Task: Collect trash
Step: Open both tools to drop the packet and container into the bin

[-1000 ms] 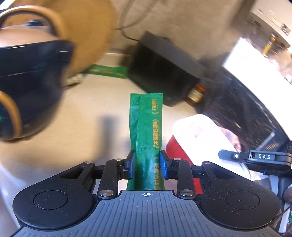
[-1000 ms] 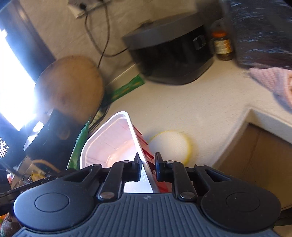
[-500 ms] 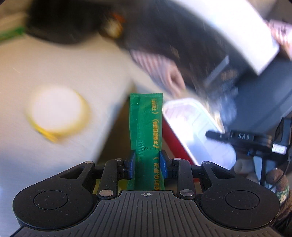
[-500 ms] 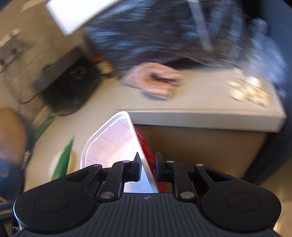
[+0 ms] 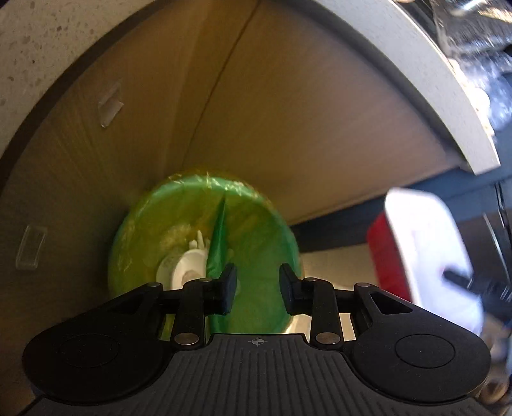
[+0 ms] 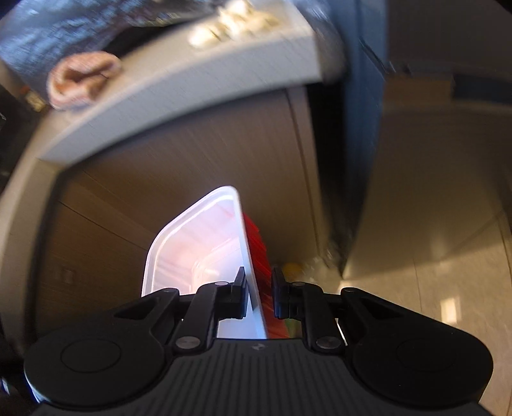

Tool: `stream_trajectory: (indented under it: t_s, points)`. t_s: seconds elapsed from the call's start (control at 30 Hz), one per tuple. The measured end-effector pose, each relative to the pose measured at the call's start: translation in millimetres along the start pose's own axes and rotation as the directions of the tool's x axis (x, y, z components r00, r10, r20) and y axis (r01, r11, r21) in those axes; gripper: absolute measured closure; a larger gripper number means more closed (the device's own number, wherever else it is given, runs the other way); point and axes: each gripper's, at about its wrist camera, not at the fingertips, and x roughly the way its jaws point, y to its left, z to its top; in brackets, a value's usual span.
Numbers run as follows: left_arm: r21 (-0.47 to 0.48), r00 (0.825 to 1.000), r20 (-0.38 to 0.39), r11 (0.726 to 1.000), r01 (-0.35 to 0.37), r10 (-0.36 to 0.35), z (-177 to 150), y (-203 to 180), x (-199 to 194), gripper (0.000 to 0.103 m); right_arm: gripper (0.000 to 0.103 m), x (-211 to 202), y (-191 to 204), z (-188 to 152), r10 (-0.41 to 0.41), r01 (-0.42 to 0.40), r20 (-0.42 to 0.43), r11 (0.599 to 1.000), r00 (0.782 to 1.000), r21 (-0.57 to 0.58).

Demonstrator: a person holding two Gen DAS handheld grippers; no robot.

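My left gripper [image 5: 257, 288] points down over a round bin with a green liner [image 5: 256, 224] that holds white trash [image 5: 185, 268]. It is shut on the green sachet [image 5: 217, 243], whose upper part stands twisted edge-on beside the left finger. My right gripper [image 6: 259, 288] is shut on the side wall of a red tray with a white inside [image 6: 198, 243]. That tray [image 5: 425, 256] also shows, blurred, to the right of the bin in the left wrist view.
Brown cabinet doors [image 5: 288, 112] rise behind the bin under the pale counter edge [image 5: 432, 86]. On the counter lie a pink cloth [image 6: 83, 76] and a dark plastic bag [image 6: 64, 28]. Tiled floor [image 6: 448, 256] lies to the right of a dark blue panel [image 6: 361, 128].
Both grippers have swung off the counter and dropped in front of the cabinet. The lined bin has come into the left wrist view. The sachet, flat before, now shows edge-on.
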Motion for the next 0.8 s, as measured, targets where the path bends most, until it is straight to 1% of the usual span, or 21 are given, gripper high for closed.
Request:
stream_trajectory:
  t_s: [0.07,0.2,0.33,0.4,0.43,0.47,0.5,0.53,0.57,0.63,0.7,0.77,0.8]
  points:
    - [0.007,1.0,0.01,1.0,-0.016,0.016,3,1,-3,0.07,0.089,13,-7,-9,-0.004,0.005,-0.044,1.0,0.999,0.019]
    - [-0.012,0.999,0.05,1.0,-0.007,0.007,4,5,-20,0.07,0.089,43,-5,-25,0.004,0.0,-0.133,1.0,0.991,0.03]
    - [-0.025,0.996,0.091,1.0,-0.009,0.011,0,14,-44,0.07,0.089,74,22,-37,0.042,-0.048,-0.195,0.999,0.98,-0.021]
    - [-0.025,0.994,0.111,1.0,0.003,-0.001,-3,14,-56,0.07,0.087,91,42,-43,0.097,-0.111,-0.205,0.992,0.974,-0.058]
    - [-0.025,0.993,0.117,1.0,0.012,-0.009,-5,14,-61,0.07,0.082,100,51,-46,0.11,-0.131,-0.221,0.988,0.969,-0.081]
    - [-0.025,0.993,0.119,0.999,0.022,-0.019,-7,15,-64,0.07,0.074,110,62,-48,0.096,-0.125,-0.239,0.986,0.966,-0.108]
    - [-0.027,0.992,0.121,0.999,0.035,-0.031,-10,17,-69,0.07,0.069,117,72,-50,0.075,-0.111,-0.248,0.985,0.966,-0.135]
    - [-0.027,0.991,0.125,0.998,0.048,-0.044,-14,19,-74,0.07,0.063,123,83,-50,0.063,-0.105,-0.25,0.982,0.966,-0.16]
    - [-0.026,0.99,0.131,0.998,0.06,-0.056,-17,21,-79,0.07,0.061,125,91,-50,0.059,-0.107,-0.251,0.977,0.966,-0.182]
    - [-0.02,0.987,0.146,0.997,0.076,-0.073,-25,25,-90,0.07,0.06,123,103,-51,0.06,-0.115,-0.249,0.97,0.967,-0.216]
    - [-0.012,0.982,0.17,0.997,0.082,-0.079,-29,28,-98,0.07,0.06,120,110,-46,0.047,-0.106,-0.237,0.964,0.97,-0.242]
    - [-0.013,0.975,0.204,0.996,0.089,-0.085,-33,29,-107,0.07,0.06,107,120,-41,0.051,-0.109,-0.219,0.959,0.974,-0.262]
    - [-0.014,0.97,0.226,0.995,0.099,-0.093,-36,29,-116,0.07,0.06,96,125,-36,0.069,-0.125,-0.204,0.952,0.977,-0.279]
